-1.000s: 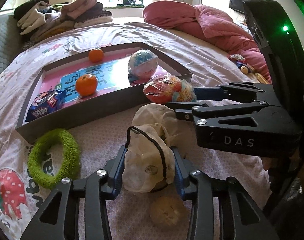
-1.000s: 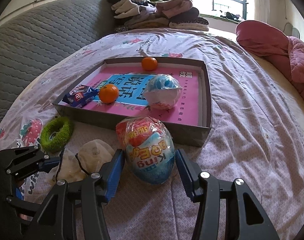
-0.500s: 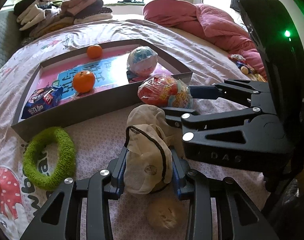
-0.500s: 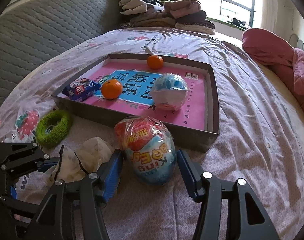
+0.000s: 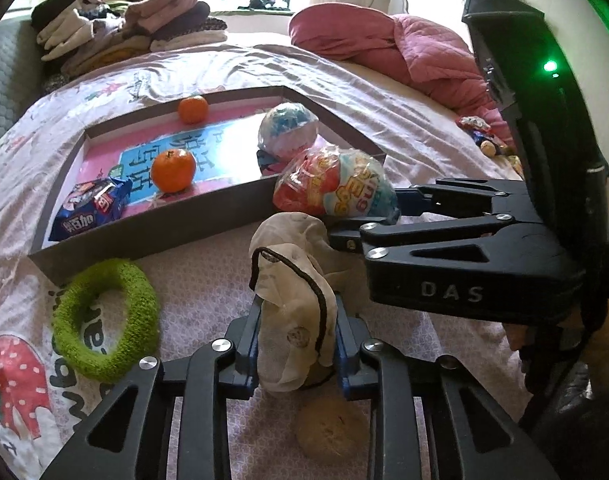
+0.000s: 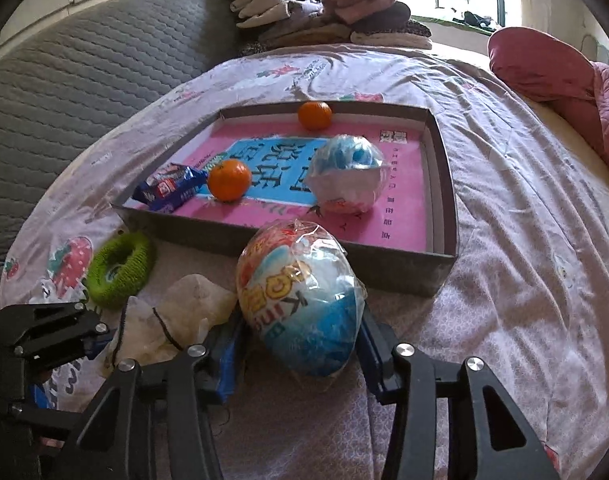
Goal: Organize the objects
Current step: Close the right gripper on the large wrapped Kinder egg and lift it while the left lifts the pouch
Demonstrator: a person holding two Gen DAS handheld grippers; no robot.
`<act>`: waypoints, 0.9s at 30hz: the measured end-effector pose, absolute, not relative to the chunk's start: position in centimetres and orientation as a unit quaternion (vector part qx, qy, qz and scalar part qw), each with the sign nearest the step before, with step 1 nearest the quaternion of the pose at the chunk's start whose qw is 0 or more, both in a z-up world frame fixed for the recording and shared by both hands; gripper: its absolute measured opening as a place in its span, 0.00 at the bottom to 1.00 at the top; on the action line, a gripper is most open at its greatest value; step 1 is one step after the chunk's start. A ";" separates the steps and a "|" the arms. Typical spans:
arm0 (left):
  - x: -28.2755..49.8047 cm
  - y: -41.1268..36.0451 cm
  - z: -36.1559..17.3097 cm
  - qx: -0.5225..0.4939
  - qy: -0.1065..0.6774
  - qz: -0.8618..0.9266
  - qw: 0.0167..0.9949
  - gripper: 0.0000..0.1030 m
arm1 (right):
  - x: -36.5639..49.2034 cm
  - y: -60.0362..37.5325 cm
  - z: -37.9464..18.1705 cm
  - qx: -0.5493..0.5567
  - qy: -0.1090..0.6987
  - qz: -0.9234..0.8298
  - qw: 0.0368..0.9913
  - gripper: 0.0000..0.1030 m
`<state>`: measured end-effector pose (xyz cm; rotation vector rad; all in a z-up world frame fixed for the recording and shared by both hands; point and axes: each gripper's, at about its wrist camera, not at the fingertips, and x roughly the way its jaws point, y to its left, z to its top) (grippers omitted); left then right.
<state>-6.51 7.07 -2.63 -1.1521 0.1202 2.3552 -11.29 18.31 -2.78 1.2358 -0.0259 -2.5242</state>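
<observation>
A white mesh pouch [image 5: 292, 320] with a black drawstring stands on the bedsheet, and my left gripper [image 5: 296, 348] is closing, its blue pads squeezing the pouch from both sides. A plastic-wrapped red, white and blue toy egg [image 6: 300, 296] sits between the pads of my right gripper [image 6: 300, 340], whose jaws are closing and touch both sides of it. In the left wrist view the egg [image 5: 336, 188] is held in front of the box's near wall by the right gripper [image 5: 368, 216]. From the right wrist, the pouch [image 6: 184, 312] and the left gripper [image 6: 100, 336] lie at lower left.
A shallow grey box [image 5: 224, 212] with a pink and blue floor holds two oranges [image 5: 173, 170], a blue snack packet [image 5: 90, 208] and a wrapped blue-white ball [image 5: 288, 128]. A green fuzzy ring [image 5: 104, 316] and a beige disc [image 5: 332, 428] lie on the sheet. Folded clothes [image 5: 124, 28] and a pink quilt [image 5: 404, 48] lie behind.
The left jaws have narrowed and now pinch the pouch tighter. The right jaws opened a little, then closed onto the egg, which has turned and tipped between them.
</observation>
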 end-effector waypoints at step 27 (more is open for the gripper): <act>-6.5 6.7 -2.1 -0.417 0.041 0.870 0.258 0.23 | -10.9 19.6 -1.7 0.417 -0.018 -0.896 0.155 0.48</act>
